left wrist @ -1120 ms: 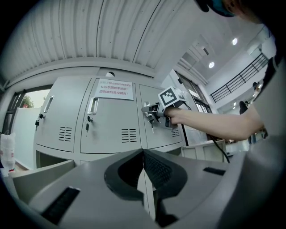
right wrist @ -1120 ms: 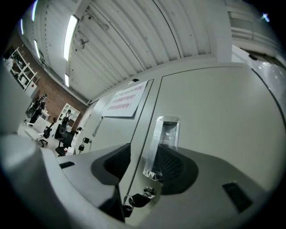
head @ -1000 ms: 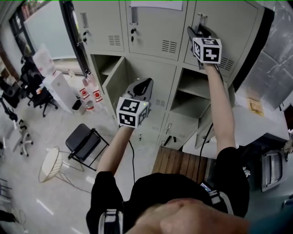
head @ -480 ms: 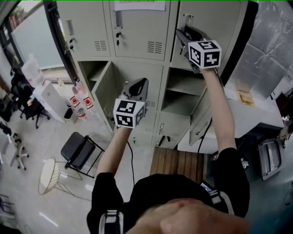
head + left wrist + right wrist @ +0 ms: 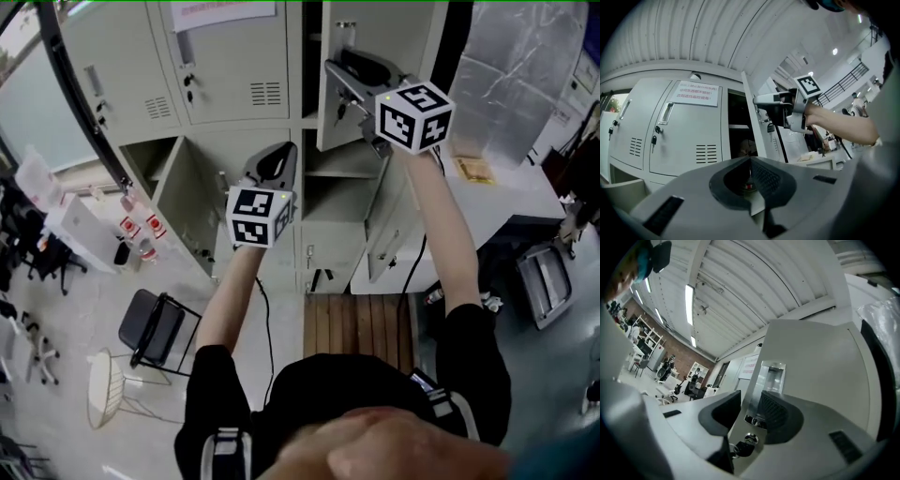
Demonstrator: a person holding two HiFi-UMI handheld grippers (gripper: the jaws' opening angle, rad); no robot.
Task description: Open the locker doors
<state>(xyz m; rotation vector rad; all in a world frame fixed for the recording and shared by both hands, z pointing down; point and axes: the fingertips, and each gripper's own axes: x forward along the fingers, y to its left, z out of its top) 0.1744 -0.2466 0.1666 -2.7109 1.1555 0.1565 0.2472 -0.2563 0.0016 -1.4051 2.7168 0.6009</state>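
Beige lockers fill the head view. My right gripper (image 5: 339, 82) reaches to the upper right locker door (image 5: 375, 28), which stands partly swung out. In the right gripper view the door's free edge, with its handle recess (image 5: 771, 376) and a key in the lock (image 5: 745, 446), lies between the pads of the right gripper (image 5: 750, 406). Its jaws have just been closing and grip that edge. My left gripper (image 5: 279, 159) hangs in front of the middle lockers, shut and empty (image 5: 751, 161). From there the open door (image 5: 750, 108) and the right gripper (image 5: 764, 101) show.
The upper middle door (image 5: 234, 56) with a paper notice is closed. A middle-left door (image 5: 183, 202) and a lower right door (image 5: 384, 234) hang open. On the floor are a folding chair (image 5: 150, 328) and a wooden pallet (image 5: 361, 323). A white table (image 5: 506, 202) stands at the right.
The upper right door has swung from closed to partly open, with the right gripper on its edge moving left. The left gripper has shifted a little up and forward.
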